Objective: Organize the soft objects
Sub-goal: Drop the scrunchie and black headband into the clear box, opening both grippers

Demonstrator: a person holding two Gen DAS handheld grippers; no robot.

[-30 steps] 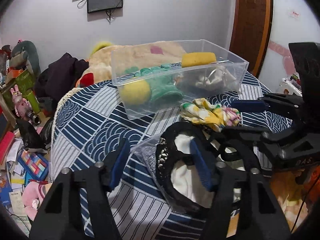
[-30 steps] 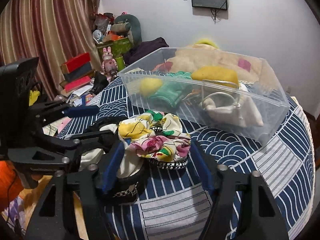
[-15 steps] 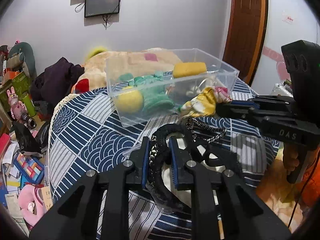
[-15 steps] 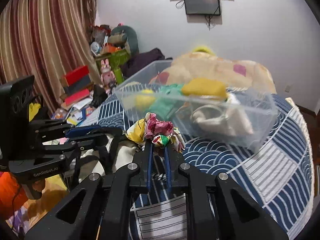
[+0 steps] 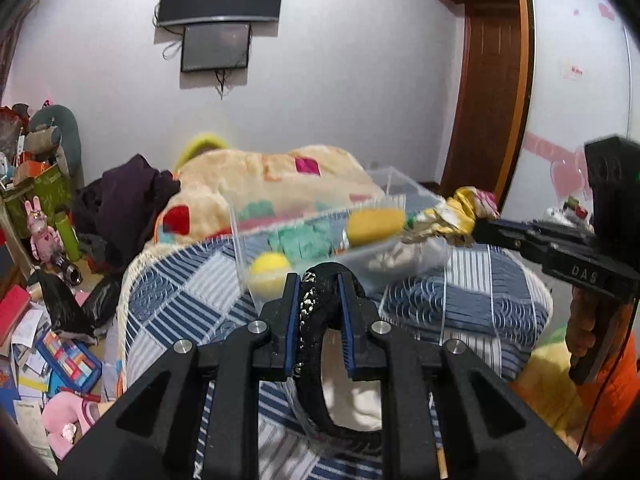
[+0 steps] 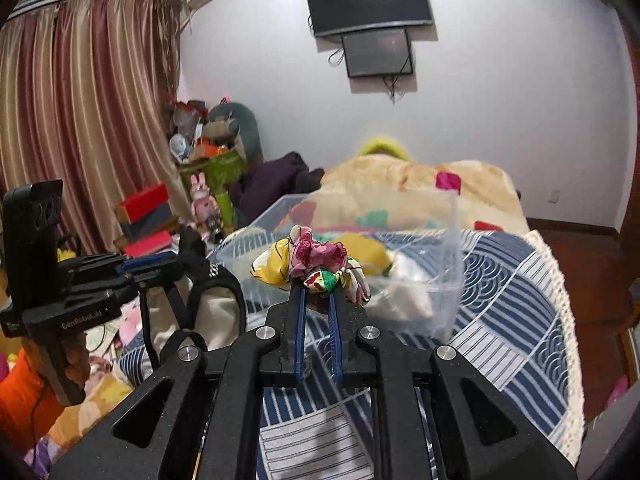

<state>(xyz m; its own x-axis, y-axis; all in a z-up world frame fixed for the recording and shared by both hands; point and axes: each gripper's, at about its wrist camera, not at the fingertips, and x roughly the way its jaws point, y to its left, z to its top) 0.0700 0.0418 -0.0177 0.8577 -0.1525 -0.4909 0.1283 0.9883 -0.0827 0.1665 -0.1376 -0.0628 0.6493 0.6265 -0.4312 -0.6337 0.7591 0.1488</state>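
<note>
My left gripper point(image 5: 318, 280) is shut on a black and white pouch point(image 5: 320, 344) and holds it above the bed. My right gripper point(image 6: 318, 284) is shut on a yellow and pink floral cloth point(image 6: 308, 262), lifted in front of the clear plastic bin point(image 6: 440, 240). The bin point(image 5: 320, 216) holds a yellow sponge point(image 5: 374, 220), a yellow ball point(image 5: 270, 266), green cloth point(image 5: 304, 236) and a white item. In the left wrist view the right gripper point(image 5: 476, 226) holds the floral cloth point(image 5: 452, 214) at the bin's right end. In the right wrist view the left gripper point(image 6: 168, 262) carries the pouch point(image 6: 212, 304).
The bin sits on a blue and white patterned bedspread point(image 5: 460, 288). A cream blanket point(image 5: 272, 176) and dark clothes point(image 5: 120, 200) lie behind it. Books, toys and boxes point(image 5: 48, 344) clutter the floor on the left. A wooden door point(image 5: 488, 80) stands at the right.
Both grippers closed, the left on the pouch and the right on the floral cloth, and lifted them off the bed. The right one moved towards the bin.
</note>
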